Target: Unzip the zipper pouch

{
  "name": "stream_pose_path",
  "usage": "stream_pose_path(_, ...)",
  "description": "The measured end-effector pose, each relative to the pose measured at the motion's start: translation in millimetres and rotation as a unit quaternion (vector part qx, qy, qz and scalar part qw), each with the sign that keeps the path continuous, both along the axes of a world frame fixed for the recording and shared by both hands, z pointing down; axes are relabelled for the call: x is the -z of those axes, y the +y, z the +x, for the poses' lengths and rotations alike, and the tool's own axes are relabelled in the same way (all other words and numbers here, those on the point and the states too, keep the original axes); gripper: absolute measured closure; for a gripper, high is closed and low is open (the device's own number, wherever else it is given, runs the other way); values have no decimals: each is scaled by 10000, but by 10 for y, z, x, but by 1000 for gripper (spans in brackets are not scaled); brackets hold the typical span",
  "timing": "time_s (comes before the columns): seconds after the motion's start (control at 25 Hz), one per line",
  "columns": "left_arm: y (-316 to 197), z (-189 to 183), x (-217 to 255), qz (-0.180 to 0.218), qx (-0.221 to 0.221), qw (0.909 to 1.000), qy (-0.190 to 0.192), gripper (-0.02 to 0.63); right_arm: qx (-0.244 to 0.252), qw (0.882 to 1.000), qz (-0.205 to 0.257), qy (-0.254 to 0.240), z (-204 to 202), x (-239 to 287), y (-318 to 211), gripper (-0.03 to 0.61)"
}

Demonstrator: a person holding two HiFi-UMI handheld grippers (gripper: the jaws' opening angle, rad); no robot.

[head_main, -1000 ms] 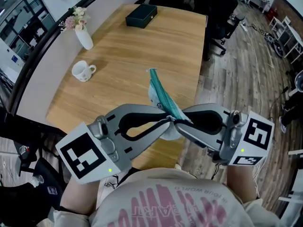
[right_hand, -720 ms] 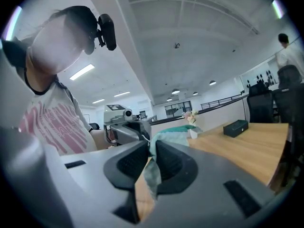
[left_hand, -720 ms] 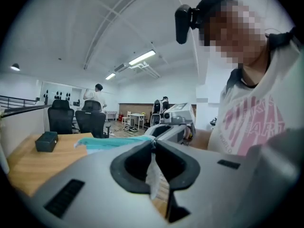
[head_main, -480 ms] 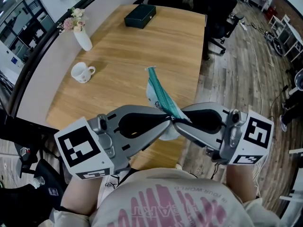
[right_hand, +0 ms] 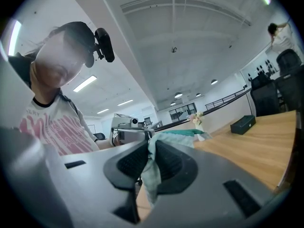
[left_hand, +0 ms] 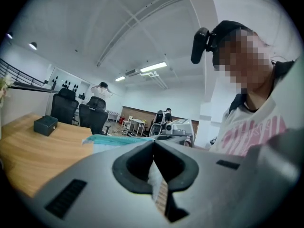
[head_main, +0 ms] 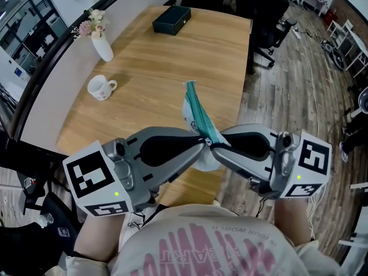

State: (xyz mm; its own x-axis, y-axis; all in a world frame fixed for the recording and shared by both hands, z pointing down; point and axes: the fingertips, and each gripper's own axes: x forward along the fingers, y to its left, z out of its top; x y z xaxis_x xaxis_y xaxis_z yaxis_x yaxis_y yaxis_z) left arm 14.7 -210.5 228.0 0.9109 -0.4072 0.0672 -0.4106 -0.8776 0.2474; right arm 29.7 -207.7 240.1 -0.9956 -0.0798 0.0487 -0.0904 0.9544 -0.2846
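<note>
The left gripper (head_main: 202, 144) has just been closing its jaws and now pinches the near end of the teal-and-white fabric zipper pouch (head_main: 195, 112), probably at the pull. Tip to tip at its 3 o'clock, the right gripper (head_main: 214, 148) clamps the pouch's cloth, so pulling can begin. The pouch is held above the wooden table (head_main: 149, 62), pointing to 12 o'clock. At 10 o'clock stand a white ceramic mug (head_main: 101, 87) and a white flower vase (head_main: 101, 43). At 12 lies a dark rectangular box (head_main: 171, 18). Nothing obstructs.

matt wood tbl (head_main: 161, 68), cloth pouch (head_main: 195, 111)
</note>
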Motion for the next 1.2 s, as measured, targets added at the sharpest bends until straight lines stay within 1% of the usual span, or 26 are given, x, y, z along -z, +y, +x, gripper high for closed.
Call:
stream_pose_path(0.16, -8, -5, -31, 82, 69, 9997, -216, 606, 14, 10000, -17, 27, -8, -31, -13, 534)
stream_pose_path(0.2, -8, -17, -28, 3, 64, 9999, -135, 606, 41, 10000, -30, 12, -8, -31, -11, 535)
stream_pose_path(0.32, -40, -155, 68, -450, 64, 9971, 605, 607, 137, 9997, -140, -156, 12, 6, 5, 539)
stream_pose_path(0.36, -47, -196, 98, -493, 65, 9961, 732, 607, 150, 9996, -155, -170, 17, 10, 8, 540)
stream_pose_path(0.6, -51, -201, 85, -419, 59, 9971, 635, 607, 111, 9997, -175, -84, 14, -41, -14, 540)
stream_pose_path(0.92, -83, -245, 68, -305, 228, 9980, 499, 607, 185, 9998, -104, -58, -8, -22, 17, 538)
stream_pose_path(1.12, -141, -335, 94, -406, 426, 9957, 712, 607, 186, 9998, -82, -62, -13, -8, 18, 540)
stream_pose_path(1.2, -155, -362, 90, -403, 499, 9954, 715, 607, 194, 9998, -67, -47, -17, -10, 23, 540)
